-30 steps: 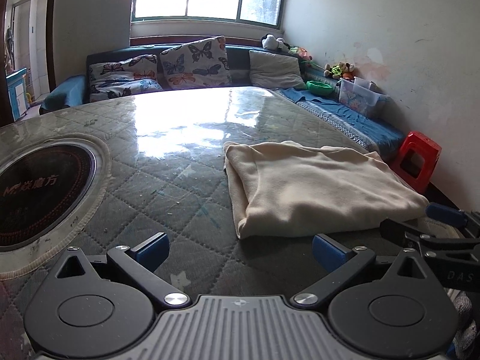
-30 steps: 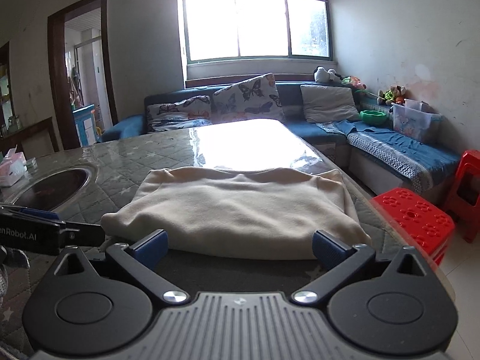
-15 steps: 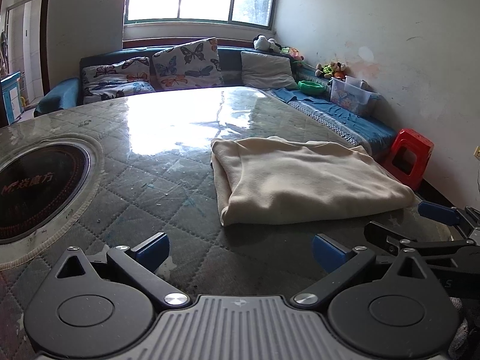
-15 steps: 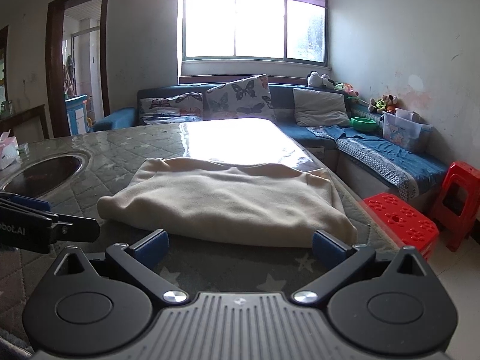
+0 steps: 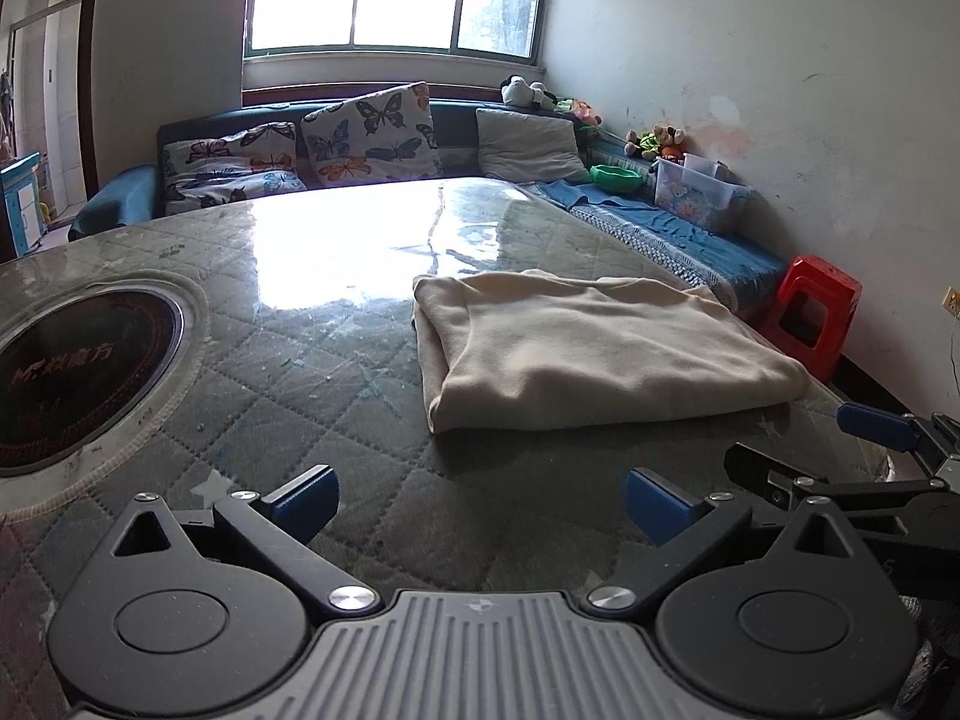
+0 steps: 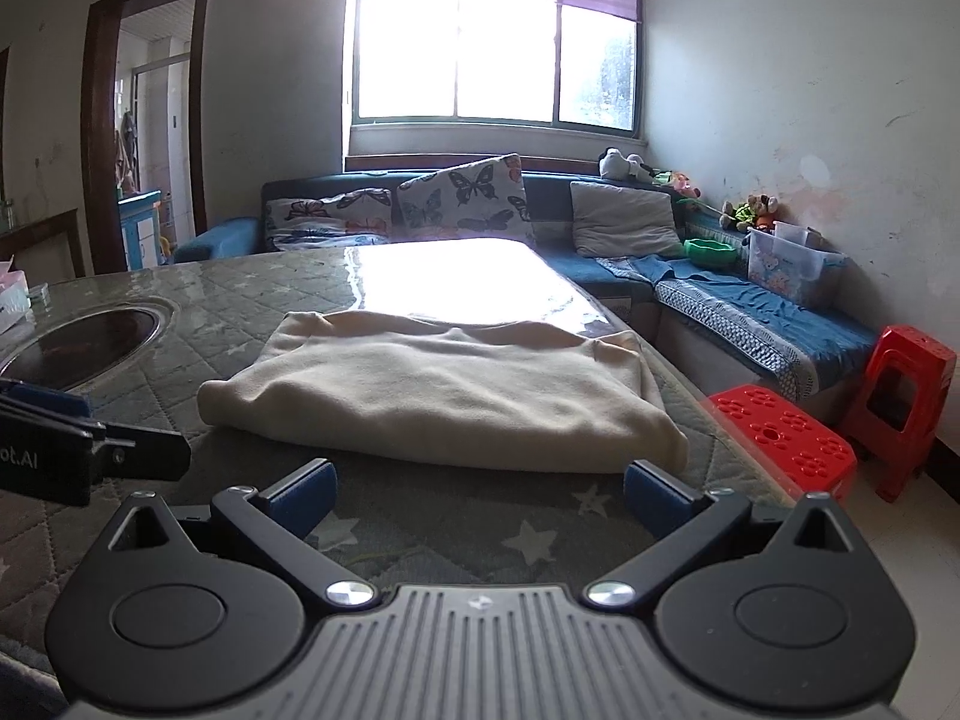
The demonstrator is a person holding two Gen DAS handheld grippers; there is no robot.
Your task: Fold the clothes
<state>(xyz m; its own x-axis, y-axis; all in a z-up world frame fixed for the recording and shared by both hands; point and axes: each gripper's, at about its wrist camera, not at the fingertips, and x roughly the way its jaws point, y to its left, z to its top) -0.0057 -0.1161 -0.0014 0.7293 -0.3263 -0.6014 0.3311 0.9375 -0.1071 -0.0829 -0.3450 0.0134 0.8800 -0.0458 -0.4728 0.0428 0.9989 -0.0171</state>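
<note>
I see the cream garment point(image 5: 600, 348) lying folded into a soft, thick rectangle near the table's point(image 5: 312, 360) right edge, clear of both tools. My left gripper point(image 5: 480, 504) and right gripper point(image 6: 477, 495) hang short of it, jaws spread and empty, over the glossy quilted tabletop.

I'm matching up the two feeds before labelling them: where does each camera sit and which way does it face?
Left wrist: on the left gripper, low over the quilted table, facing the window; the folded cream garment lies ahead to the right, the right gripper at the right edge.
Right wrist: on the right gripper, facing the garment squarely; the left gripper shows at left.
Shared: garment, table, inset round cooktop, sofa, red stool.
</note>
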